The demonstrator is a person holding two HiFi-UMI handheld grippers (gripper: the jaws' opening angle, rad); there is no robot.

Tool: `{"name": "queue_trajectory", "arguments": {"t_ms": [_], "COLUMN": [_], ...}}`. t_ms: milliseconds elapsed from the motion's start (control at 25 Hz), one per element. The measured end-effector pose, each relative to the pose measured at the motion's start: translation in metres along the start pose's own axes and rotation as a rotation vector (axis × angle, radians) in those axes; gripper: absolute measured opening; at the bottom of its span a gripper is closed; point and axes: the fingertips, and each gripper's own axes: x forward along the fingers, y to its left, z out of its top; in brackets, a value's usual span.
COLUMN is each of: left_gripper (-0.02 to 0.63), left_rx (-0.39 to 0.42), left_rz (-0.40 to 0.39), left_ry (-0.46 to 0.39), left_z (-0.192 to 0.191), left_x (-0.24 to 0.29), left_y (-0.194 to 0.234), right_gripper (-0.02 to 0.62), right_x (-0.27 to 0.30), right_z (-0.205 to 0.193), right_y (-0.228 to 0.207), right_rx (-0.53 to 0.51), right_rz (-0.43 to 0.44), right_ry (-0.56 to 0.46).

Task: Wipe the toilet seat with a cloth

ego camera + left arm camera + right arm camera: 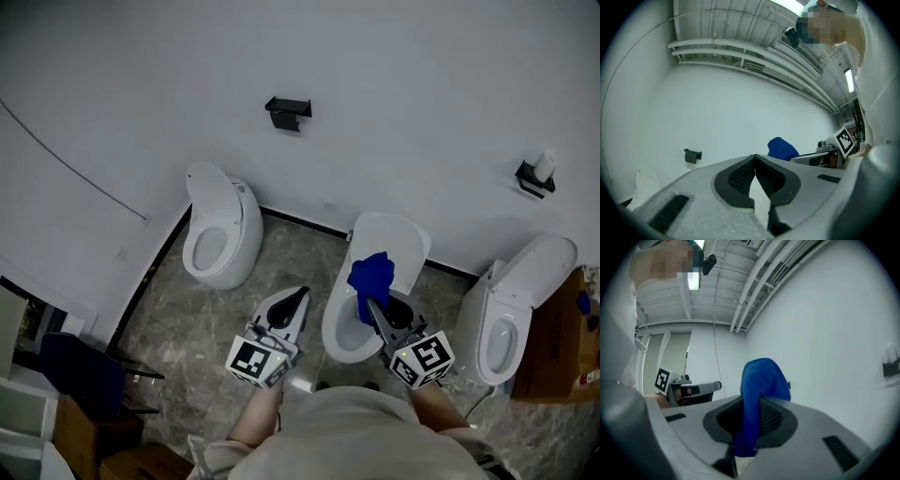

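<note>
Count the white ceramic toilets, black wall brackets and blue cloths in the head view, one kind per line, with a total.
White ceramic toilets: 3
Black wall brackets: 2
Blue cloth: 1
Total: 6

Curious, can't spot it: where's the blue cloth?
In the head view, the blue cloth sits pinched in the right gripper, right of centre, above the middle toilet.
</note>
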Motion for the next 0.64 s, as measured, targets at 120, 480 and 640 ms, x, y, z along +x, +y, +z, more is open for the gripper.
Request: {"name": "queue_trajectory", "arguments": {"t_ms": [120, 480, 640], "left_gripper": [0.008, 0.008, 0.008], "left_rx": [0.009, 0.002, 0.009], "left_rz": [-0.012, -0.020, -0.018], "left_ry": [0.000, -0.004, -0.015], "left_z": [-0.001, -0.002, -0.004], "left_x": [-0.009, -0.025, -0.031], "left_y": [0.005, 0.019, 0.029], "right_gripper": [0.051, 0.051, 0.051], "right_x": [0.004, 0.015, 0.024], "right_z": [-0.001, -0.007, -0.012], "right_y": [0.006, 0.025, 0.030], "right_rx": [-0.008, -0.019, -0.022], "right_rz": [-0.015, -0.030, -0.031], "right_ry": [-0.004, -0.002, -0.011]}}
